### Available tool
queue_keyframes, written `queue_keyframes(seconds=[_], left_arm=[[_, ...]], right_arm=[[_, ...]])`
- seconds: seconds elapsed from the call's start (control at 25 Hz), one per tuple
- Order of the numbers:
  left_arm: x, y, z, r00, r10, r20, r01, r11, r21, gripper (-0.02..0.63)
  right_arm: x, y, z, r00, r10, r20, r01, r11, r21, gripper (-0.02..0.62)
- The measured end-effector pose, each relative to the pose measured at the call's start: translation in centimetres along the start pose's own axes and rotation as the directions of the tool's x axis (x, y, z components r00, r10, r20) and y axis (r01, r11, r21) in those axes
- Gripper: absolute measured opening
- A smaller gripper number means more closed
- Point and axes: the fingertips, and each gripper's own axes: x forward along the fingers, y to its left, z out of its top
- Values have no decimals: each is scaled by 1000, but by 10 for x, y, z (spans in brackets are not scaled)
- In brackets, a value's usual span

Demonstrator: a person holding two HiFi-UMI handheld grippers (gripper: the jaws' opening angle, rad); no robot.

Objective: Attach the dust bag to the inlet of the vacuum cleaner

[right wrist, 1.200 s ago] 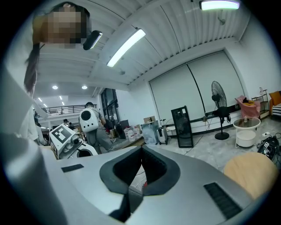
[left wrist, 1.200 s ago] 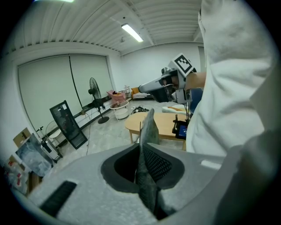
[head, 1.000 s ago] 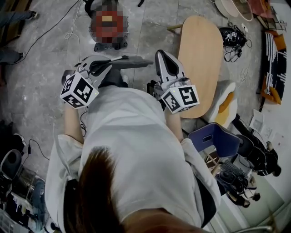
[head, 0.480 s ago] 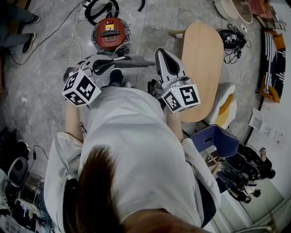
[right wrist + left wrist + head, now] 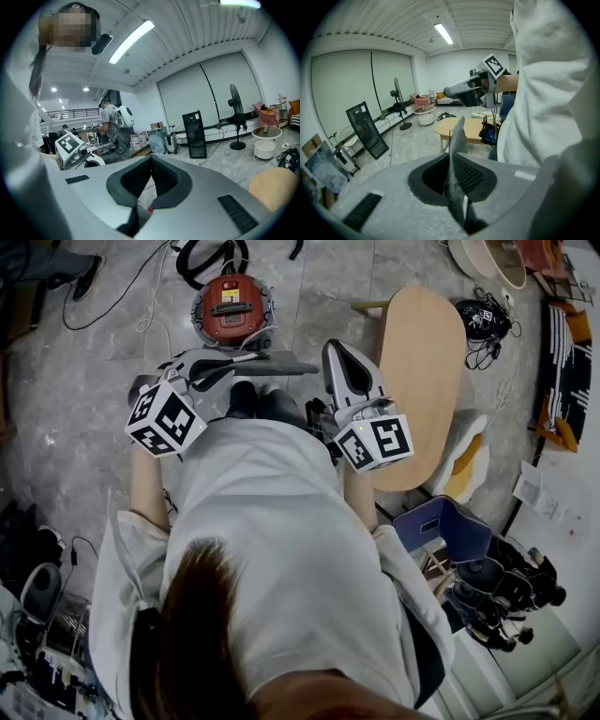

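The red vacuum cleaner (image 5: 230,310) sits on the grey floor ahead of me, its black hose (image 5: 208,253) coiled behind it. My left gripper (image 5: 216,367) is shut on the grey dust bag (image 5: 277,365), which sticks out flat to the right, a little short of the vacuum. In the left gripper view the dust bag (image 5: 457,140) stands edge-on between the closed jaws of the left gripper (image 5: 452,159). My right gripper (image 5: 339,352) is beside the bag's right end, shut and holding nothing; the right gripper (image 5: 151,164) shows no object between its jaws.
A light oval wooden table (image 5: 417,381) stands right of the right gripper. A blue chair (image 5: 441,526) is lower right. Cables (image 5: 141,296) trail on the floor left of the vacuum. A bystander's foot (image 5: 89,266) is at the top left.
Both grippers have moved forward with me, the bag still in the left one. The vacuum now lies closer, lower in the head view.
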Motion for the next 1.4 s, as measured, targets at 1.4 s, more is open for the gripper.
queue_keyframes(seconds=[1.4], left_arm=[[51,-7,-22,994,-79,-71,71,992,-103,39]], right_arm=[[42,47,-118,653,335,-679,-631,736,-245,184]])
